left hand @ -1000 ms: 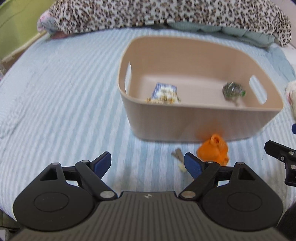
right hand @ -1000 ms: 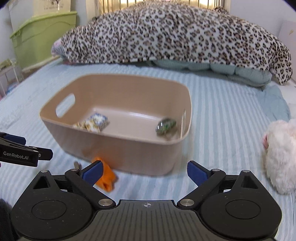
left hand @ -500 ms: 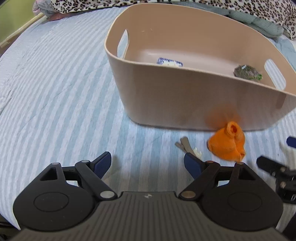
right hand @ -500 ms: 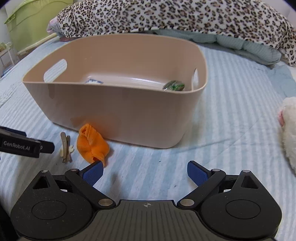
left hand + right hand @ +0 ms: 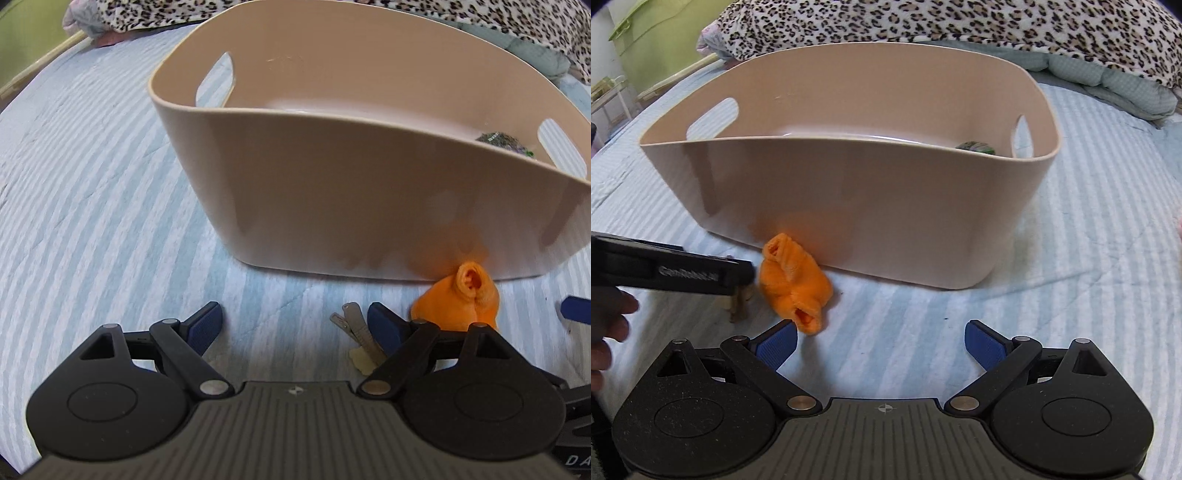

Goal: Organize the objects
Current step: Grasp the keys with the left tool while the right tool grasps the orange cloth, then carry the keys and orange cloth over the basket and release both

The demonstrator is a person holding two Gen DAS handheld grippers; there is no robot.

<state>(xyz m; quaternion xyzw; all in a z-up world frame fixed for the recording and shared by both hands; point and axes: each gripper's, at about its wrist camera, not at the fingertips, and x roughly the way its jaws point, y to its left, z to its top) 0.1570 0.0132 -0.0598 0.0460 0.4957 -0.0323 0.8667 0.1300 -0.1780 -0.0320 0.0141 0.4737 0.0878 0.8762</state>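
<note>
Orange cloth, bunched, lies on the striped bed just in front of the beige bin, touching or nearly touching its near wall; beside it, a small clip-like item. Over the last second both tools have dropped from a view into the bin to bed level. Left tool: wide open, empty, right finger beside the clip. Right tool: wide open, empty, left finger next to the cloth. Judged stage: approach to pick-up; two loose items remain outside the bin, a greenish object already inside.
</note>
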